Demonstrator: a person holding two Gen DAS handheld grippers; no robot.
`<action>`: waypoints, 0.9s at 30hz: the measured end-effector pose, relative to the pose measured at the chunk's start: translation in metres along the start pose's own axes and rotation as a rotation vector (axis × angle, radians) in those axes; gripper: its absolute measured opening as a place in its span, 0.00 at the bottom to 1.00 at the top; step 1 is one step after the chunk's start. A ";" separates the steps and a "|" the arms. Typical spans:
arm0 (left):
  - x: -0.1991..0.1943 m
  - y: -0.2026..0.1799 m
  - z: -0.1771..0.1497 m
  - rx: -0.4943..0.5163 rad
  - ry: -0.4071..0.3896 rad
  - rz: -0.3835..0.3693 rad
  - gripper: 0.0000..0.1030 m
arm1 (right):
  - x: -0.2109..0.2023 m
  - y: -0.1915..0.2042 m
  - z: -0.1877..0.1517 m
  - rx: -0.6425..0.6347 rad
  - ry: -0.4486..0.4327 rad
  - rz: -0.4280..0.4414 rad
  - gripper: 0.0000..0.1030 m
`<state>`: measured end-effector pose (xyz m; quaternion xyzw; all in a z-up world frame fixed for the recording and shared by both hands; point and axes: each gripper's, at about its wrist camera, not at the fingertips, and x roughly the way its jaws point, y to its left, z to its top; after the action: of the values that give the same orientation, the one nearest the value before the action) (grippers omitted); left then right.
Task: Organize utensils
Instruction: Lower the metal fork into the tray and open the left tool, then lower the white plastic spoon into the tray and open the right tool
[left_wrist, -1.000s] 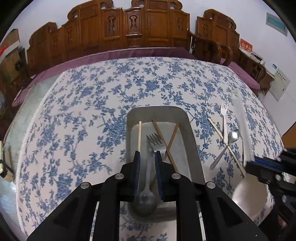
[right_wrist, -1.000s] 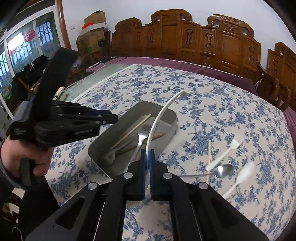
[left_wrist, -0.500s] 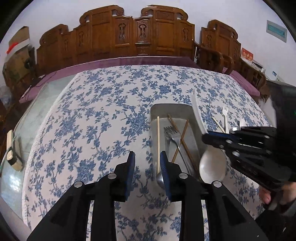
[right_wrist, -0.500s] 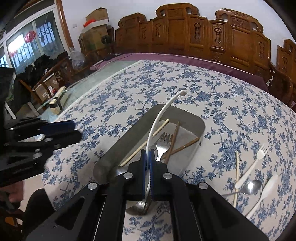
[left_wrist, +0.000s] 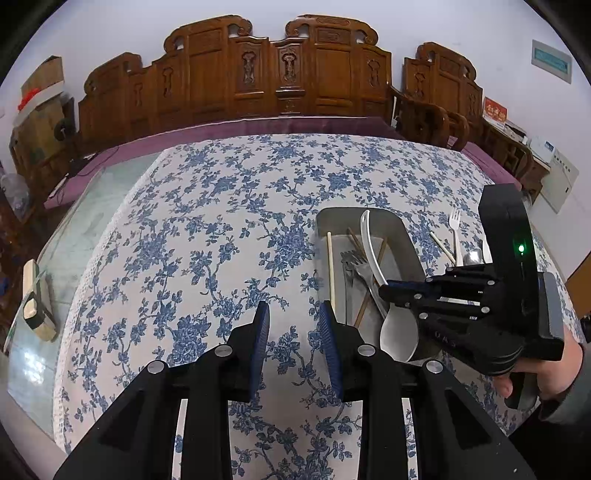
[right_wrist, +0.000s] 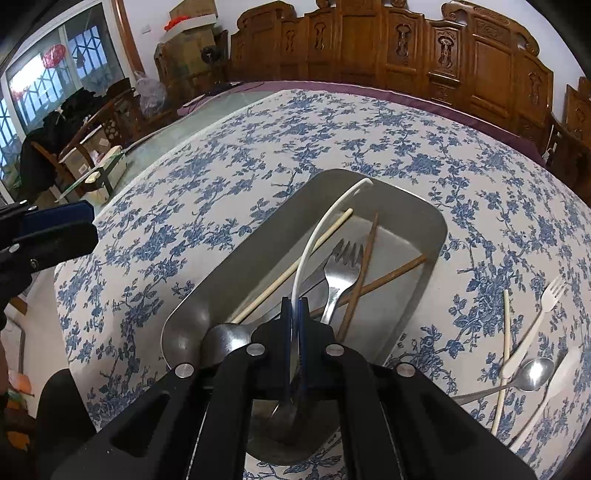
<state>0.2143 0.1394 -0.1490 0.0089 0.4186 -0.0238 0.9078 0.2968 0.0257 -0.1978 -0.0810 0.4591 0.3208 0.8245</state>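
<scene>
A metal tray (right_wrist: 439, 229) on the blue-flowered tablecloth holds a metal fork (right_wrist: 340, 269), a metal spoon (right_wrist: 225, 336), a pale chopstick (right_wrist: 295, 266) and two crossed brown chopsticks (right_wrist: 369, 254). My right gripper (right_wrist: 294, 306) is shut on the curved handle of a white spoon (right_wrist: 314, 240) and holds it low over the tray's near end. In the left wrist view, the white spoon's bowl (left_wrist: 399, 336) hangs below the right gripper (left_wrist: 388, 290). My left gripper (left_wrist: 294, 325) stands open over bare cloth, left of the tray (left_wrist: 406, 236), with nothing between its fingers.
On the cloth right of the tray lie a white plastic fork (right_wrist: 535, 325), a second metal spoon (right_wrist: 532, 373), a pale chopstick (right_wrist: 504, 350) and another white plastic utensil (right_wrist: 554, 384). Carved wooden chairs (left_wrist: 288, 74) line the far side. A glass-topped strip (left_wrist: 74, 243) runs along the left.
My left gripper let go of the metal utensil in the tray, opened and drew away to the tray's left. The right gripper brought the white spoon down over the tray.
</scene>
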 end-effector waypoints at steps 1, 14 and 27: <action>0.000 0.000 0.000 0.000 0.001 0.001 0.26 | 0.000 0.000 -0.001 0.001 -0.001 0.001 0.05; -0.004 -0.011 -0.001 0.004 -0.002 -0.019 0.26 | -0.038 -0.015 -0.007 0.033 -0.082 0.020 0.12; 0.004 -0.058 -0.003 0.063 0.013 -0.065 0.58 | -0.112 -0.117 -0.097 0.131 -0.139 -0.140 0.35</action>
<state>0.2114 0.0812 -0.1539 0.0239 0.4235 -0.0661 0.9031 0.2570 -0.1581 -0.1811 -0.0361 0.4141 0.2367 0.8782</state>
